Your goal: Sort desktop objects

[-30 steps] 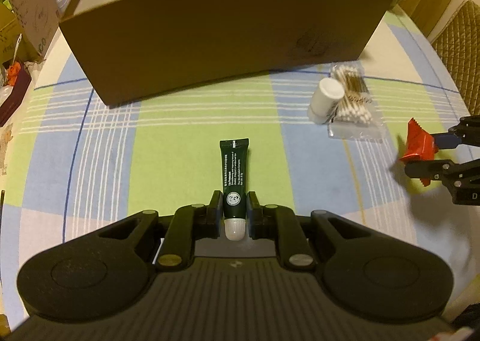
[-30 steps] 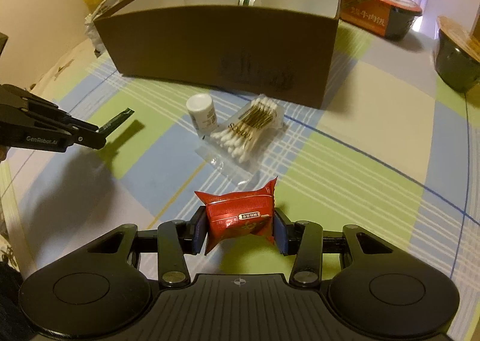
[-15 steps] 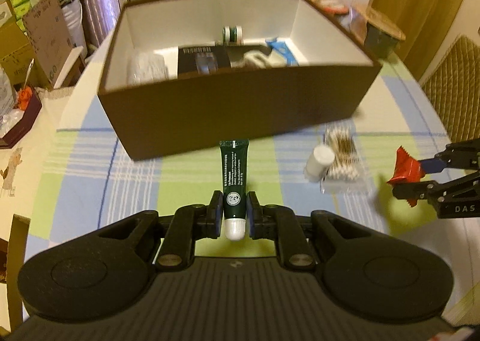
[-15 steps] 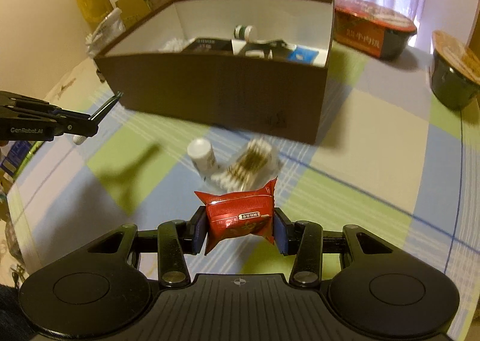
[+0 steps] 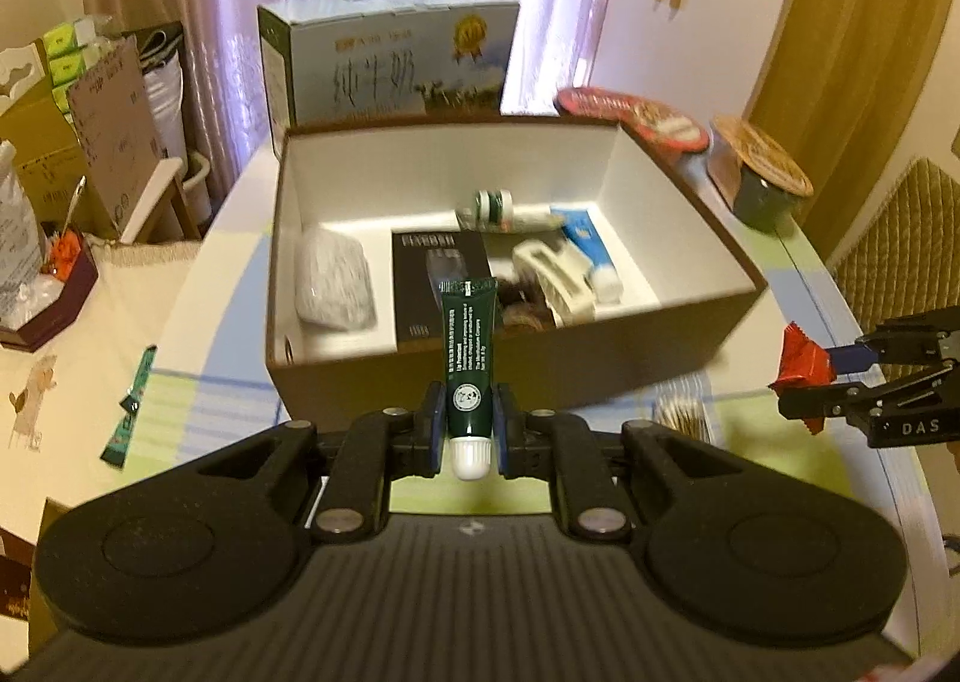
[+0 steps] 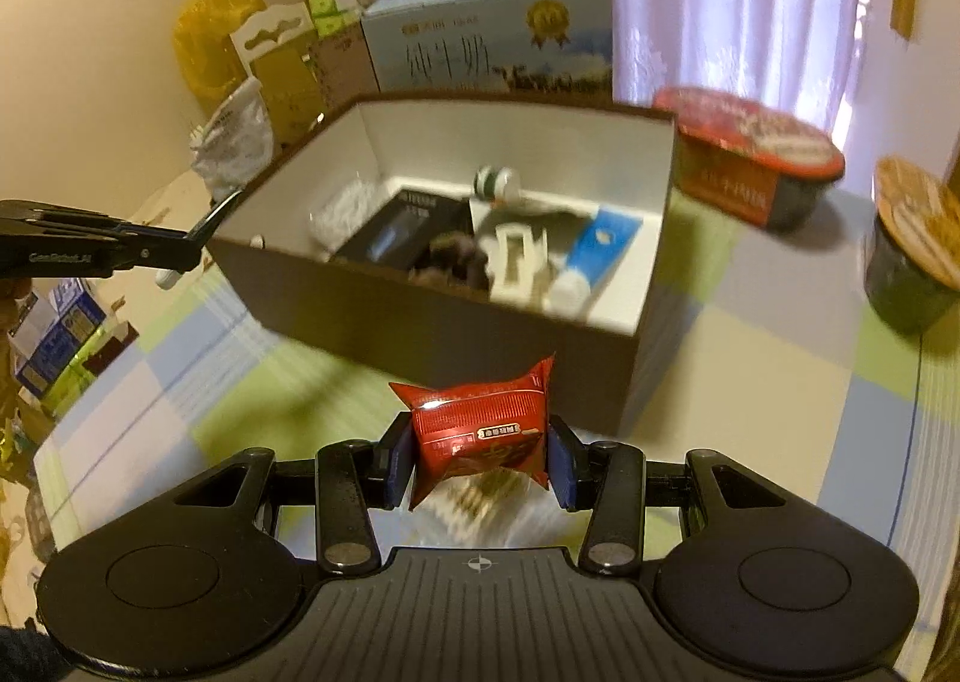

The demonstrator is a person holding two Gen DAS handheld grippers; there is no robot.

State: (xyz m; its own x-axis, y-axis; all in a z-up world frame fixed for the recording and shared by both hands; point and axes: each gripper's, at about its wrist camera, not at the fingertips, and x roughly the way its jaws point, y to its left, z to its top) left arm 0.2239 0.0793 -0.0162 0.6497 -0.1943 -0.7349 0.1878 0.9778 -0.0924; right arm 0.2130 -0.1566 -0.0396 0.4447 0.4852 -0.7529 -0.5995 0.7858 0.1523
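Note:
My left gripper (image 5: 470, 430) is shut on a dark green tube (image 5: 468, 358) with a white cap, held in the air in front of the brown box (image 5: 420, 382). My right gripper (image 6: 480, 457) is shut on a red snack packet (image 6: 480, 430), also raised before the box (image 6: 456, 340). The box holds a white pouch (image 5: 336, 286), a black booklet (image 5: 444, 280), a white clip (image 5: 555, 280), a blue tube (image 5: 591, 250) and a small bottle (image 5: 495, 208). The right gripper with the packet shows in the left wrist view (image 5: 807, 376). The left gripper shows at the left of the right wrist view (image 6: 198, 244).
A bag of cotton swabs (image 5: 681, 418) lies on the checked tablecloth (image 5: 180, 412) below the box. A green sachet (image 5: 129, 412) lies at the left. A milk carton box (image 5: 390, 64) stands behind the box. Two instant noodle bowls (image 6: 750, 160) (image 6: 912, 244) stand at the right.
Both grippers have risen with their objects, so the box's inside now shows from above. The tube and the packet stay gripped.

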